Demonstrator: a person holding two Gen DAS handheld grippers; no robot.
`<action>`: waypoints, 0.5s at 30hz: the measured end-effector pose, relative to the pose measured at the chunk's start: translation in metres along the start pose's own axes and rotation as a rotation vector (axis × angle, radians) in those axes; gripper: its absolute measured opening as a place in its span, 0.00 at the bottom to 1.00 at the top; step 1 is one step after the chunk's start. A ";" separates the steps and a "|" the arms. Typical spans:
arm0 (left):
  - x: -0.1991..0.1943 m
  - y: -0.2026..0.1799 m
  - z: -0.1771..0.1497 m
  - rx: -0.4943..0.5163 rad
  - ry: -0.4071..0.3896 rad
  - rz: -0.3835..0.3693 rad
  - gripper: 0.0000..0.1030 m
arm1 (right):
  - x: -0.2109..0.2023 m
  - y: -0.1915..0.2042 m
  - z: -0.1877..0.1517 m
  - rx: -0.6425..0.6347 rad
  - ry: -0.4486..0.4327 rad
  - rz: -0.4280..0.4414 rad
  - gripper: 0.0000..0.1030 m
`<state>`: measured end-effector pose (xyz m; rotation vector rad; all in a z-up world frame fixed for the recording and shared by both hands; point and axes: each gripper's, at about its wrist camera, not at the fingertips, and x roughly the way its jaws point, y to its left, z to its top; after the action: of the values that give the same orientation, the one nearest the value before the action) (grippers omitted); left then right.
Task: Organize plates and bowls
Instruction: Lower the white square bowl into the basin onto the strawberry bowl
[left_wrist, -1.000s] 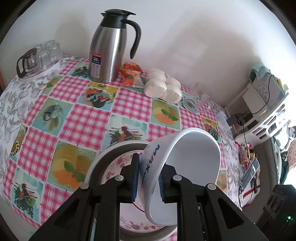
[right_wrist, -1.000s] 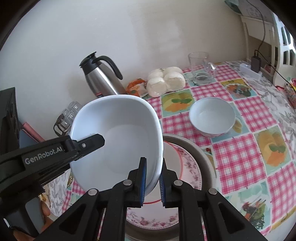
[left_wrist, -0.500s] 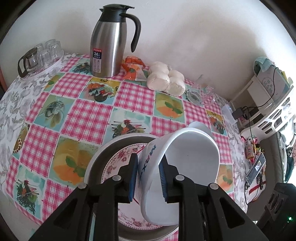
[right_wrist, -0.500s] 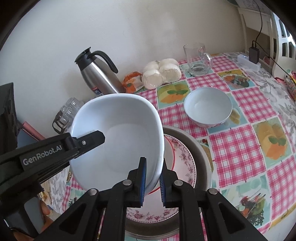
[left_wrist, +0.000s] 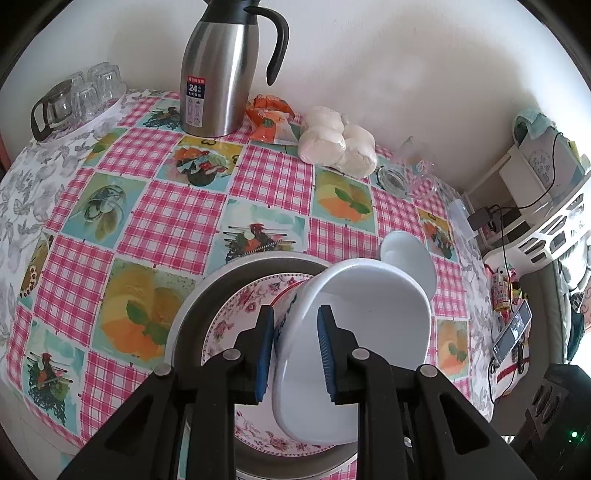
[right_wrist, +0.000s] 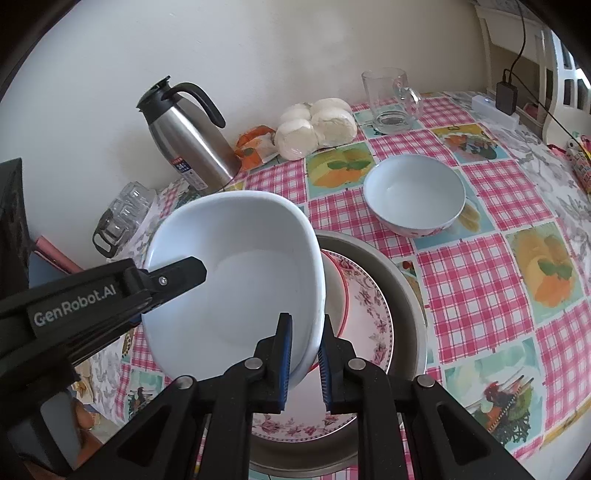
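Left-wrist view: my left gripper (left_wrist: 295, 347) has just been opening, its blue pads now loose either side of the big white bowl's (left_wrist: 354, 332) wall, while my right gripper (right_wrist: 304, 360) pinches the opposite rim. I judge the bowl is being released onto the floral plate (right_wrist: 369, 314) in the metal basin (right_wrist: 402, 280). Beyond the basin, the thermos (left_wrist: 221, 70) label reads "24"; the left gripper says "GenRobot.AI".

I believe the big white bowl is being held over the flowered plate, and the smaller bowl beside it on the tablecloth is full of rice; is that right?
Nearly. The big white bowl is over the flowered plate, but the right wrist view shows the smaller bowl on the tablecloth is empty.
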<state>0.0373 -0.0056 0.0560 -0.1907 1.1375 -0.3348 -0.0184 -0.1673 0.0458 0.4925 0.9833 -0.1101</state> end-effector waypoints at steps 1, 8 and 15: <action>0.001 0.000 0.000 -0.001 0.003 -0.001 0.23 | 0.000 -0.001 0.000 0.001 0.002 -0.003 0.16; 0.003 -0.002 0.000 0.002 0.006 0.006 0.23 | 0.002 -0.005 0.001 0.006 0.008 -0.026 0.18; 0.004 0.000 0.001 -0.008 0.010 0.006 0.23 | 0.003 -0.006 0.001 0.013 0.006 -0.025 0.20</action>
<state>0.0395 -0.0067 0.0531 -0.1924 1.1488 -0.3262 -0.0184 -0.1728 0.0417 0.4929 0.9954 -0.1373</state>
